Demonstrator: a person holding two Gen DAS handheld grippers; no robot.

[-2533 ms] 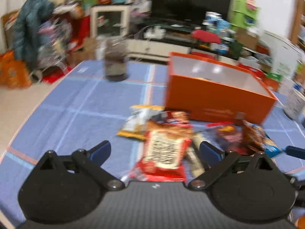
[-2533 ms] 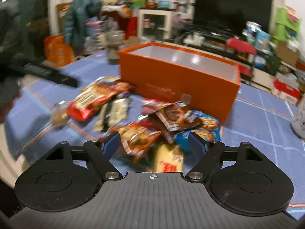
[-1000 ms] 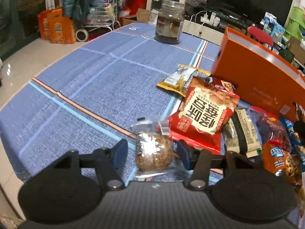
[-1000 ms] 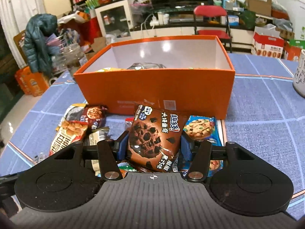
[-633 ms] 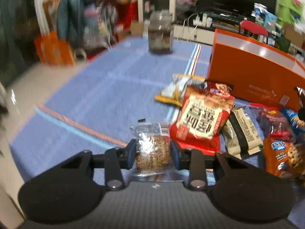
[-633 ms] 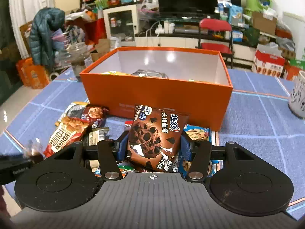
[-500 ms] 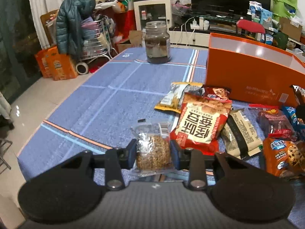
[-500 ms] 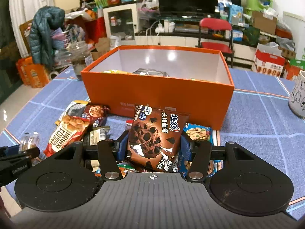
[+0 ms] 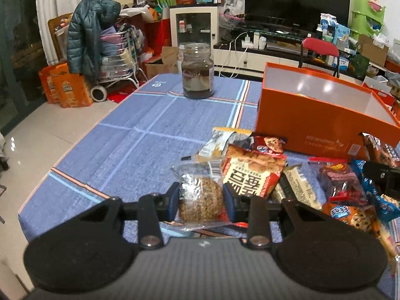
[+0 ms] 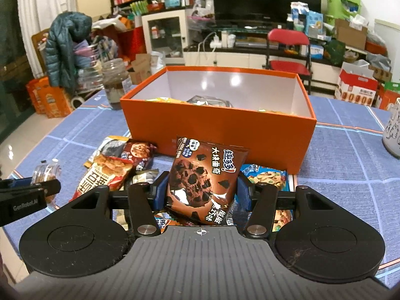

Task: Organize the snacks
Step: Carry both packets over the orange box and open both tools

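the orange box (image 10: 217, 130) stands open on the blue checked table (image 9: 120, 150), its white inner walls bare above a low layer of packets: a yellow one at the left, a silvery one (image 10: 211, 101) near the middle and another yellow edge at the right show just over the front wall in the right wrist view. from the left wrist view the inside of the box is mostly hidden by its front wall.

the left hand-held gripper (image 9: 201, 201) is pinched on a clear packet of a round brown grain cake (image 9: 200, 197), its blue pads pressing both sides, and the packet is held off the table at the near left of the snack pile. the right hand-held gripper (image 10: 201, 191) is clamped on a brown chocolate cookie packet (image 10: 202, 180), held upright in front of the box's front wall.

the rest of the snacks lie loose on the table in front of the box: a red and white cracker bag (image 9: 252, 175), a small dark red cookie packet (image 9: 268, 145) behind it, a yellow-edged packet (image 9: 222, 141), a beige bar (image 9: 297, 187) and blue cookie packets (image 10: 268, 178) just beside the box.

a glass jar (image 9: 197, 71) with dark contents stands well apart from the box, toward the table's far left edge. a white mug (image 10: 392, 130) stands at the table's right edge.
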